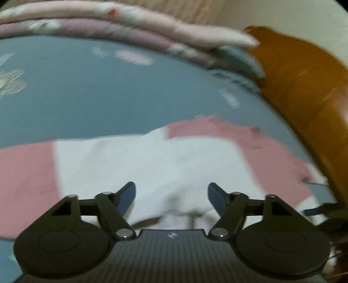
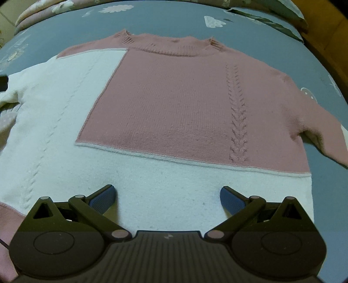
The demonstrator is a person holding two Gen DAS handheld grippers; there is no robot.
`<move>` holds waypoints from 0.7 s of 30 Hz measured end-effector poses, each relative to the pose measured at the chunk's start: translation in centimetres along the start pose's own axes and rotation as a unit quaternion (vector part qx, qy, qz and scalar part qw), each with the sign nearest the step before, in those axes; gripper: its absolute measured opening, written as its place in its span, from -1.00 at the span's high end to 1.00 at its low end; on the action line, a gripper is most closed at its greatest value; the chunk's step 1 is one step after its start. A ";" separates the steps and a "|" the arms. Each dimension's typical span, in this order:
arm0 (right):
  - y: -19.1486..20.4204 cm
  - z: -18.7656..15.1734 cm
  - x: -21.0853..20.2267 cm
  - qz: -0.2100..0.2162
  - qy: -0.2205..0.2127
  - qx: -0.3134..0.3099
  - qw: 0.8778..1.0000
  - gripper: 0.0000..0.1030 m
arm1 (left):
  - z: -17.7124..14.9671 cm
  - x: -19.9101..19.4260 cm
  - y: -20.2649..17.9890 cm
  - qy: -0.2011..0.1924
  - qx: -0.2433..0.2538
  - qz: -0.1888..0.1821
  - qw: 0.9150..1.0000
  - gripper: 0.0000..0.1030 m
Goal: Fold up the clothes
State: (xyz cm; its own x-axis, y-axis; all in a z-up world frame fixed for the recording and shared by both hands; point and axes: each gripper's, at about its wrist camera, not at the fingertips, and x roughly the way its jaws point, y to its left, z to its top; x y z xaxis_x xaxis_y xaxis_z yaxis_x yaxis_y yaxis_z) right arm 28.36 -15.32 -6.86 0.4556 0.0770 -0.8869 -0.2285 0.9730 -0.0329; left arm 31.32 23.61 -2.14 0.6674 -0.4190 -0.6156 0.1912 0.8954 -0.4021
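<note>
A pink and white knit sweater (image 2: 178,104) lies spread flat on a blue-grey bedsheet (image 2: 165,19), collar at the far side, sleeves out to both sides. My right gripper (image 2: 167,196) is open, its jaws wide apart just above the white hem band. In the blurred left wrist view the same sweater (image 1: 152,165) shows white in the middle and pink at both sides. My left gripper (image 1: 171,196) is open over the white part, holding nothing.
A folded pink floral quilt (image 1: 104,24) lies along the far edge of the bed. An orange-brown wooden bed frame (image 1: 304,87) runs down the right side. The sheet (image 1: 87,91) has pale flower prints.
</note>
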 end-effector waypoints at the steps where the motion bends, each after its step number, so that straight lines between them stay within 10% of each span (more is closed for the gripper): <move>1: 0.0 0.0 0.0 0.000 0.000 0.000 1.000 -1.00 | 0.1 0.3 -0.6 -0.003 0.005 -0.016 1.000 -0.57; 21: -0.4 -0.1 0.1 0.000 -0.005 -0.002 1.000 -1.00 | -1.1 3.3 -1.0 0.044 -0.003 0.002 0.999 -0.59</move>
State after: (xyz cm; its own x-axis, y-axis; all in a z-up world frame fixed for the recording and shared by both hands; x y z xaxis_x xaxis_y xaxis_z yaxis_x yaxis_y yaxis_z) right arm 28.43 -15.70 -7.03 0.4649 0.0787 -0.8819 -0.2313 0.9723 -0.0352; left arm 32.52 21.15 -4.51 0.6015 -0.4280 -0.6745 0.1849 0.8960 -0.4037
